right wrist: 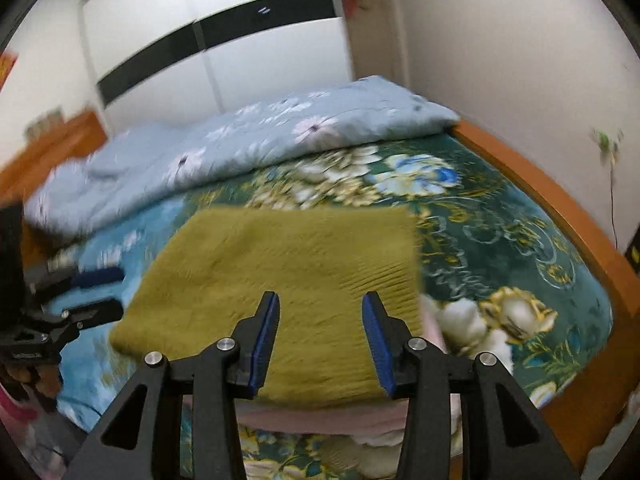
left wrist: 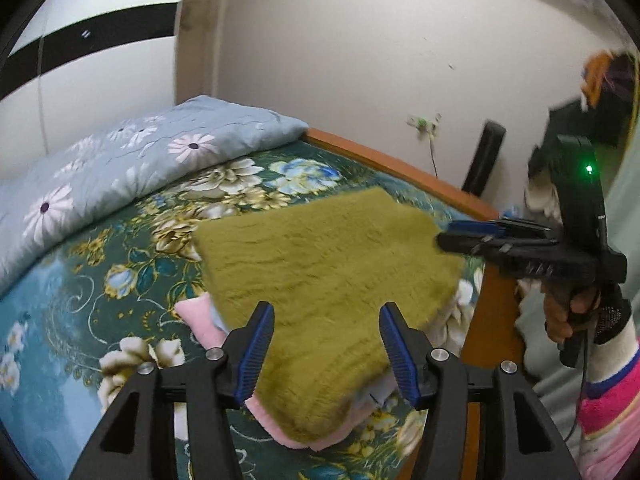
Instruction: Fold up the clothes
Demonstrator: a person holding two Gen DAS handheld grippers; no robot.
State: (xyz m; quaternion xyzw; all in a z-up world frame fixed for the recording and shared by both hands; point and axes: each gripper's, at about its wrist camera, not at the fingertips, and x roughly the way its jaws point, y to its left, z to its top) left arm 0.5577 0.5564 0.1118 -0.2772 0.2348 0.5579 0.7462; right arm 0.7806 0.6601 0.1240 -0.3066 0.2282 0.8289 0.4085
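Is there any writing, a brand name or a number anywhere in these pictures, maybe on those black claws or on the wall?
No text can be read in either view.
Left claw: a faint pale marking on its body near the left edge of the right wrist view, too small and blurred to read.
Red and yellow paper on the wall at the far left: cut off and blurred, unreadable.
Right claw, olive green garment and floral bedspread: no lettering visible.
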